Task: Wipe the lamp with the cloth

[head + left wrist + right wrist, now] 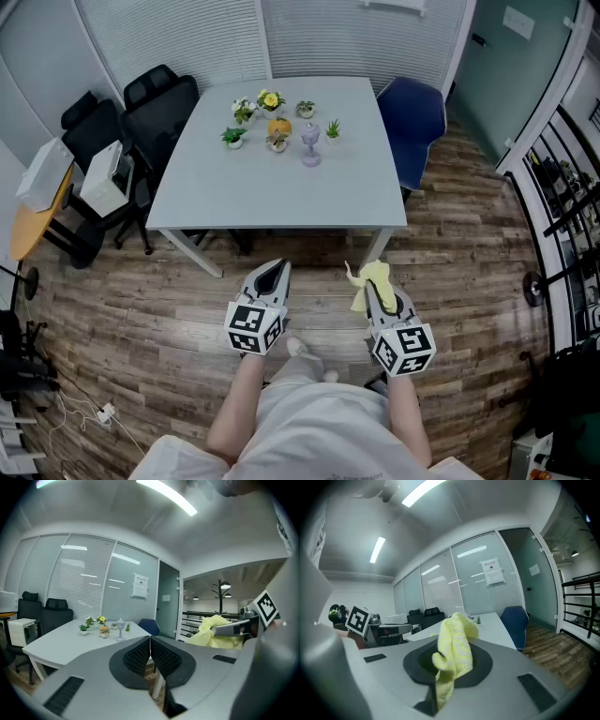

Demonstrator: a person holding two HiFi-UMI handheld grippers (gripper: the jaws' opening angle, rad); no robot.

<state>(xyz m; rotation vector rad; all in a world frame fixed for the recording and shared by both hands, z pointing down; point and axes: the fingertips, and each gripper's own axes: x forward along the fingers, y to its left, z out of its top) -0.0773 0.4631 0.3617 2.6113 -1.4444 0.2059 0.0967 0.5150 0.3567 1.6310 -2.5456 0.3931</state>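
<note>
Wood floor (141,309), left tongs (150,640) closed empty, right tongs (382,300) gripping cloth (457,641)

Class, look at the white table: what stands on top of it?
A small lamp and several little potted plants, clustered near the far edge of the table. The tabletop hides the floor under it.

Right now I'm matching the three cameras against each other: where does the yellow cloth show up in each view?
Head view: the yellow cloth is low and right of centre, held in the right gripper.
Left gripper view: the yellow cloth is at mid-height, right of centre.
Right gripper view: the yellow cloth is in the centre, pinched between the jaws.
Shared landmark: the blue chair, which is in all three views.
</note>
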